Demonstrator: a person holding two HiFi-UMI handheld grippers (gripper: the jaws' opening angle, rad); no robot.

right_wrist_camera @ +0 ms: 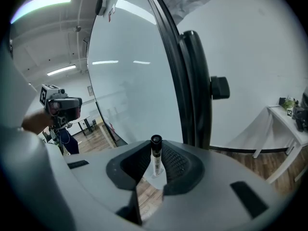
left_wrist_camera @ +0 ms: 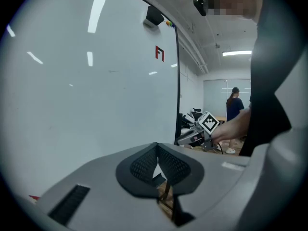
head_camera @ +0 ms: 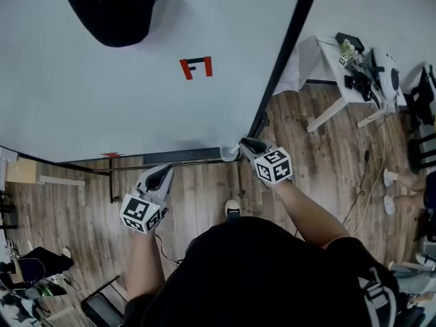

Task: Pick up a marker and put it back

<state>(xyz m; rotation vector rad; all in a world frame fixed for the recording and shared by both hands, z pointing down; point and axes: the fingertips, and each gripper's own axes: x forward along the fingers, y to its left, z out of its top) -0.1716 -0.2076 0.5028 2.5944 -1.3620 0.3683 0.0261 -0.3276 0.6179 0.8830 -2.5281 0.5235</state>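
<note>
A marker with a white body and a black cap stands upright between the pads of my right gripper, which is shut on it. Its lower end sits in a small clear cup at the bottom right corner of the whiteboard. In the head view my right gripper points at that cup. My left gripper hangs lower, to the left, off the board's bottom edge. Its pads meet with nothing between them.
A red mark and a black object are on the whiteboard. A black frame post runs down the board's right edge. A white table with gear stands at the right. A person stands far off on the wooden floor.
</note>
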